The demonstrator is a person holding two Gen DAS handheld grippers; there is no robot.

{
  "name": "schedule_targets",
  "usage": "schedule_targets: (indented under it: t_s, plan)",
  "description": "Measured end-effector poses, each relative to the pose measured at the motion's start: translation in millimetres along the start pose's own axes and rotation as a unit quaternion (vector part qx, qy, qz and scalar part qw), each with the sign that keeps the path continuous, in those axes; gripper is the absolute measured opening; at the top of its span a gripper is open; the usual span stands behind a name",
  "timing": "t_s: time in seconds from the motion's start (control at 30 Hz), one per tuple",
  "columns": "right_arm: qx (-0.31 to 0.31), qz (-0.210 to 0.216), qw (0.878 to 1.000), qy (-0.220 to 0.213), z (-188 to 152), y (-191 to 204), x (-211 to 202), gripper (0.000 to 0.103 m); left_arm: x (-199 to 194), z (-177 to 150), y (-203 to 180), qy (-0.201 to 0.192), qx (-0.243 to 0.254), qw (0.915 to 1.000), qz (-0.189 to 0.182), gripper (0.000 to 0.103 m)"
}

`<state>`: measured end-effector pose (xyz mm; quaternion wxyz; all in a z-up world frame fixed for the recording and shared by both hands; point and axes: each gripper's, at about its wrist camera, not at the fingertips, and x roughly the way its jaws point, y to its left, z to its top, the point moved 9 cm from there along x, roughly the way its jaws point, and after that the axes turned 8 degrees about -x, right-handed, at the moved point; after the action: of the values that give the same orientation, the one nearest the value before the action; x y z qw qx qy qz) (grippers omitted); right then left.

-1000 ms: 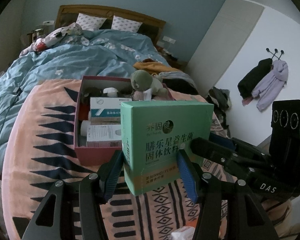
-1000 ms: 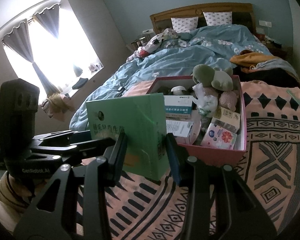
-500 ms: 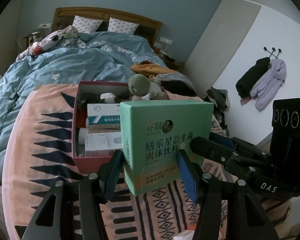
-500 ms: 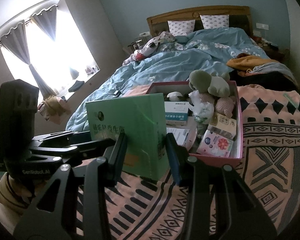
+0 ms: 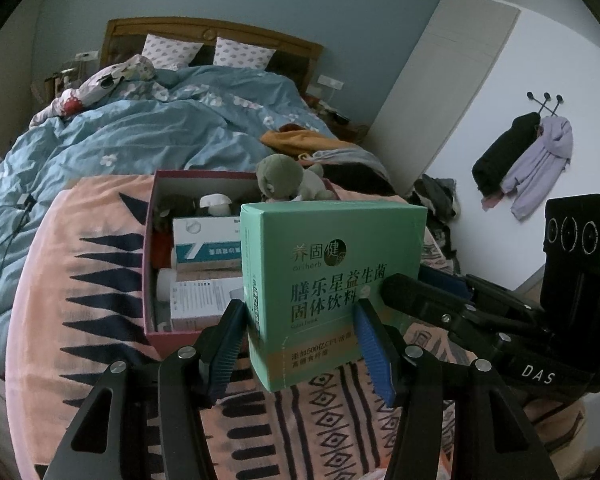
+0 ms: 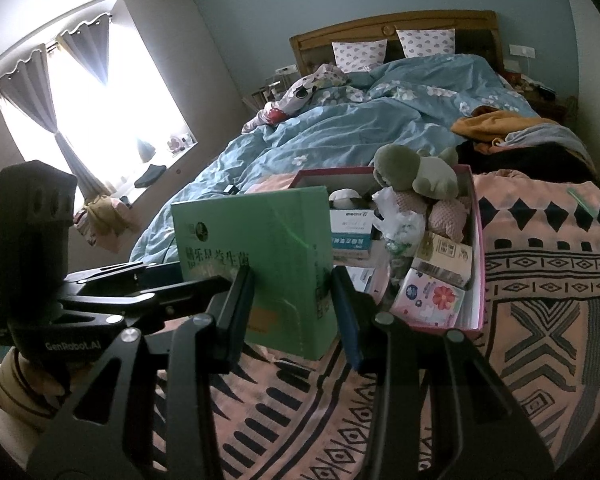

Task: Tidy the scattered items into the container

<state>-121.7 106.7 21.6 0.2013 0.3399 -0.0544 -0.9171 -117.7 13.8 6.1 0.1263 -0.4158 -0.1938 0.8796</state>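
A patterned pink blanket (image 5: 80, 280) covers the bed's foot in a blue-walled bedroom.

Red container (image 5: 152, 248) partly behind green box (image 5: 332, 280)

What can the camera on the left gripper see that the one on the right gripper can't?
Only the left wrist view shows clothes on wall hooks. Only the right wrist view shows the bright curtained window and a floral pink packet in the box. Both show the green carton, gripped by the left gripper and right gripper, and the red box.
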Motion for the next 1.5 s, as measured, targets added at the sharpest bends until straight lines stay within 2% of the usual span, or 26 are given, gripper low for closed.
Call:
schedule_targets:
  t_s: [1.5]
  plan:
    - [0.002,0.006,1.0,0.003,21,-11,32,0.044,20,34,21,-0.017,0.008,0.9997,0.018,0.056]
